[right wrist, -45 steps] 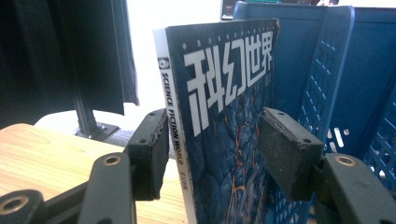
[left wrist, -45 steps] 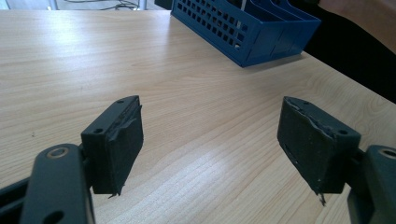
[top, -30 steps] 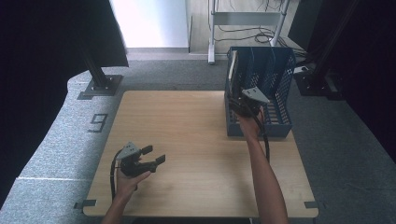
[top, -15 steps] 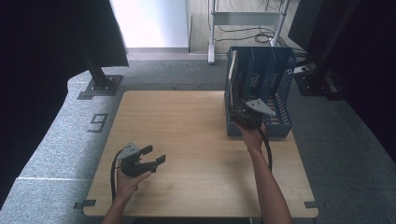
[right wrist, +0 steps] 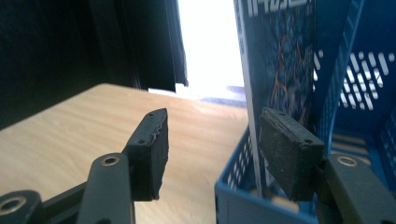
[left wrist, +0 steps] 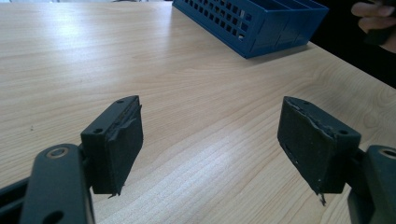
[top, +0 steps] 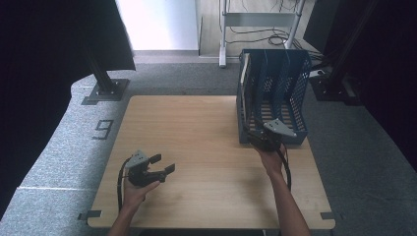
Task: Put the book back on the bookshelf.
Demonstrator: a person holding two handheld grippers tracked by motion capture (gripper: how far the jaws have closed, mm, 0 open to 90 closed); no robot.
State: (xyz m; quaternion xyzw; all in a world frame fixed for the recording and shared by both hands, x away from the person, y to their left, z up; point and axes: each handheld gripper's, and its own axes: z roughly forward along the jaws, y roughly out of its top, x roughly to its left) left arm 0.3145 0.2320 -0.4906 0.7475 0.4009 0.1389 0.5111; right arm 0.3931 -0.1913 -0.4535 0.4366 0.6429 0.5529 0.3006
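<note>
As seen along the right jaws: thin upright book with a blue printed cover (right wrist: pixel 280 70), stood on edge in the leftmost slot of the blue perforated plastic file rack (top: pixel 275 98).
Axis: long side vertical, front edge between the jaws.
Right gripper (right wrist: pixel 212 144): spread, straddling that edge, nearer.
Left gripper (top: pixel 160 169): spread, empty, well apart on the pale wooden table (top: pixel 196 128).
Other slots: contents cannot be told.

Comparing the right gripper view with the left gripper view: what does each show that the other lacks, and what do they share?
Right gripper view alone: a thin upright book with a dark patterned cover standing in the rack's end slot, and the bright doorway. Left gripper view alone: the person's other hand at the far corner, beyond the rack's low front. Both: the blue perforated plastic file rack, the light wooden table, and open black jaws.
</note>
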